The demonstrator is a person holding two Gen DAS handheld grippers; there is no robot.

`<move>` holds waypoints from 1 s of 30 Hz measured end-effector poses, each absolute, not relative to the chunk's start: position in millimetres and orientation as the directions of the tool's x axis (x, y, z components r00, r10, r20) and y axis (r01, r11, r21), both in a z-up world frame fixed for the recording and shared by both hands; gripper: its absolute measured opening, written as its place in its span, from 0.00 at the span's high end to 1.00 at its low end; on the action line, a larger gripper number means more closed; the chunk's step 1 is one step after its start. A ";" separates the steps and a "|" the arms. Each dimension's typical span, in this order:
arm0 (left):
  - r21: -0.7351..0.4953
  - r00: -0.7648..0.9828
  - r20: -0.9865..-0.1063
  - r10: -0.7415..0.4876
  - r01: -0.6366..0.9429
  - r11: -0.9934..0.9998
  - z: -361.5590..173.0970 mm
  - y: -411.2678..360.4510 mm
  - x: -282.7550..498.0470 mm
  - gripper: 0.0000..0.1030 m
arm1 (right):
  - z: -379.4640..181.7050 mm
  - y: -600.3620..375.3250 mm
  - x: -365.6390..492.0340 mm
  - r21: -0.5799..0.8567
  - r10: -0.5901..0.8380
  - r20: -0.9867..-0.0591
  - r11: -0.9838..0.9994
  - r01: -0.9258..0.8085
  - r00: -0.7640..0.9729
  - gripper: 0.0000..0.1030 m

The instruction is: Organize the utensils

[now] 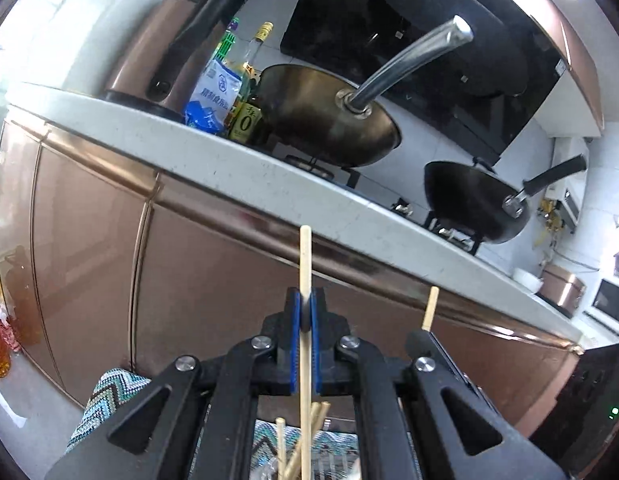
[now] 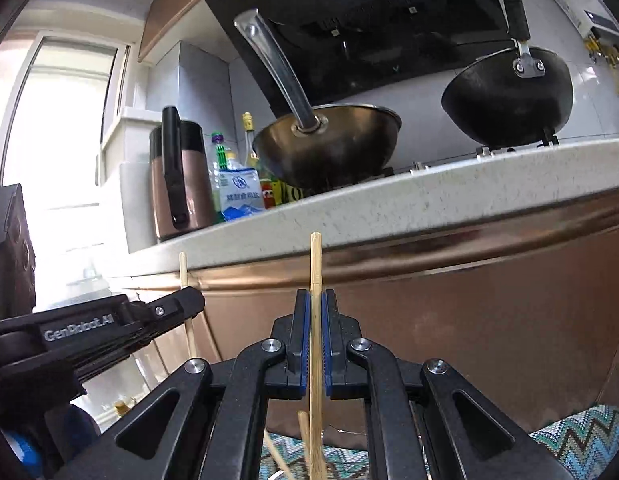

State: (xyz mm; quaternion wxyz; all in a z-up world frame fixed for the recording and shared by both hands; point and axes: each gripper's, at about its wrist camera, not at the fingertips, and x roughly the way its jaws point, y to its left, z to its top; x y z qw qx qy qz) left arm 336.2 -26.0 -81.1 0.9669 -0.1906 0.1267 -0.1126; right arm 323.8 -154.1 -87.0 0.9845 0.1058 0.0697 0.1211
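Left gripper (image 1: 305,312) and right gripper (image 2: 316,320) each clamp one pale, slender wooden chopstick (image 1: 305,264) upright.

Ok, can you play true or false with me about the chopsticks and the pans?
1. Each gripper pinches one chopstick. True: the left gripper holds a chopstick, the right gripper holds another chopstick.
2. Both chopsticks lie flat. False: they stand upright.
3. Two pans sit on the stove. True: a bronze wok and a black pan.
4. The wok's handle is black. False: it is shiny metal.
5. The salt bag is beside a brown kettle. True.
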 end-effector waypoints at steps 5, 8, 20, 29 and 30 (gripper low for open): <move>-0.372 0.953 -0.198 -0.229 0.143 0.917 -102.5 -34.6 337.6 0.96 | -105.9 -148.2 321.6 0.180 0.228 -0.137 0.963 -0.202 0.964 0.95; -0.361 0.955 -0.200 -0.218 0.135 0.923 -110.3 -34.9 335.1 0.96 | -114.3 -150.9 314.8 0.170 0.216 -0.140 0.967 -0.192 0.966 0.95; -0.328 0.956 -0.205 -0.211 0.136 0.935 -98.6 -33.1 313.2 0.93 | -100.1 -168.0 284.0 0.171 0.161 -0.156 0.976 -0.134 0.975 0.79; -0.304 0.955 -0.214 -0.203 0.133 0.943 -73.9 -25.5 275.0 0.80 | -69.9 -166.3 235.1 0.123 0.108 -0.188 0.989 -0.085 0.976 0.74; -0.301 0.956 -0.214 -0.202 0.132 0.944 -71.2 -24.1 269.0 0.80 | -67.8 -165.9 230.0 0.118 0.099 -0.197 0.990 -0.077 0.975 0.74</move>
